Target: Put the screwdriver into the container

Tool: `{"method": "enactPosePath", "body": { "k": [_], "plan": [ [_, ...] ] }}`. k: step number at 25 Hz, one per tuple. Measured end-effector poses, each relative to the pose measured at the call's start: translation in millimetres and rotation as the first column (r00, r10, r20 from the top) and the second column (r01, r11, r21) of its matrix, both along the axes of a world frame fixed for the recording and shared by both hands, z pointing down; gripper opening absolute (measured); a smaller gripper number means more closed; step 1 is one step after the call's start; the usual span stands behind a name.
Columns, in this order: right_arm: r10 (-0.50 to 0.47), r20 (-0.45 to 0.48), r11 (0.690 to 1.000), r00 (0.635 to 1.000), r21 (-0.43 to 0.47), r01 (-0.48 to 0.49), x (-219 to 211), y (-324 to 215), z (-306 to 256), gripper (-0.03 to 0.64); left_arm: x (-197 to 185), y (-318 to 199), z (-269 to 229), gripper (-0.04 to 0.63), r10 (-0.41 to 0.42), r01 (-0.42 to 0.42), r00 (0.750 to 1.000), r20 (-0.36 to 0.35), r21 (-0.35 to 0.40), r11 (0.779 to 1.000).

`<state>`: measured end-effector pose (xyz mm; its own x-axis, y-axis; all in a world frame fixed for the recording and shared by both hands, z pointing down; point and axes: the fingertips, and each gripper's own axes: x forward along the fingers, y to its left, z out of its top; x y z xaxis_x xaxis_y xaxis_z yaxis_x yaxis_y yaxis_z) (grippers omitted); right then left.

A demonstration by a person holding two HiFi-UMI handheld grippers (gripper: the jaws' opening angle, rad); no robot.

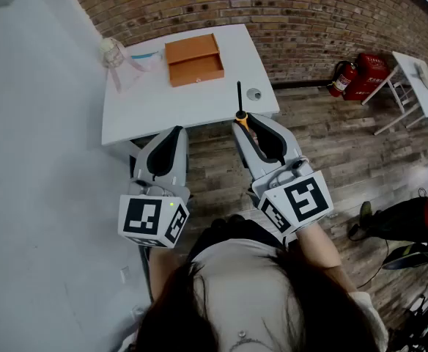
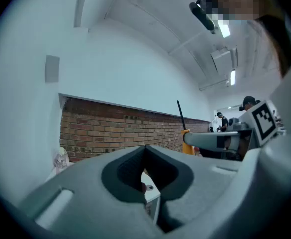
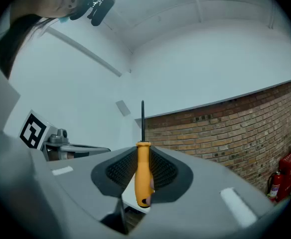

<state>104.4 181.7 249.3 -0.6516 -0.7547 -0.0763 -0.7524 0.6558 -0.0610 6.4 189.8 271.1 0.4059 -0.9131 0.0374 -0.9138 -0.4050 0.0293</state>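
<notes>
The white table [image 1: 192, 105] stands against a brick wall. The orange container [image 1: 194, 59] is set on the table's far half, with its open recess apparently on the side nearer the person. A clear bottle [image 1: 112, 51] is seen near the far left corner, and a small round object [image 1: 253, 94] lies near the right edge, between the container and the carried tool.

The right gripper [image 1: 242, 120] is held at the near edge of the table. Its jaws are clamped on the orange handle of the screwdriver [image 3: 143, 173], and the black shaft points forward, away from the gripper. The left gripper [image 1: 174, 132] is held just short of the near edge, with its jaws pressed together on nothing.

The step in hand is judged to be the carry: the screwdriver is gripped but well apart from the container.

- The tool should be carried across and to the left at a height that clears the container's wall.
- The shaft should be tilted down and laid along the length of the recess, so that the tip does not catch the rim.
- The jaws should be opened only once the handle is low inside, so that a bounce or roll onto the table is avoided.
- The round object should be passed clear of.
- The left gripper can be kept aside, or used to steady the container if it slides.
</notes>
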Motion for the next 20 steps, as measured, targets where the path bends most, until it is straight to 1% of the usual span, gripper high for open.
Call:
{"method": "enactPosePath", "body": {
  "k": [11, 20],
  "plan": [
    [-0.032, 0.003, 0.999, 0.999, -0.003, 0.032, 15, -21, 9, 0.078, 16, -21, 7, 0.001, -0.023, 0.023, 1.000, -0.004, -0.004, 1.000],
    [-0.035, 0.020, 0.999, 0.999, -0.023, 0.035, 14, -42, 15, 0.078, 14, -32, 13, 0.001, -0.043, 0.043, 0.999, -0.004, -0.024, 0.999]
  ]
}}
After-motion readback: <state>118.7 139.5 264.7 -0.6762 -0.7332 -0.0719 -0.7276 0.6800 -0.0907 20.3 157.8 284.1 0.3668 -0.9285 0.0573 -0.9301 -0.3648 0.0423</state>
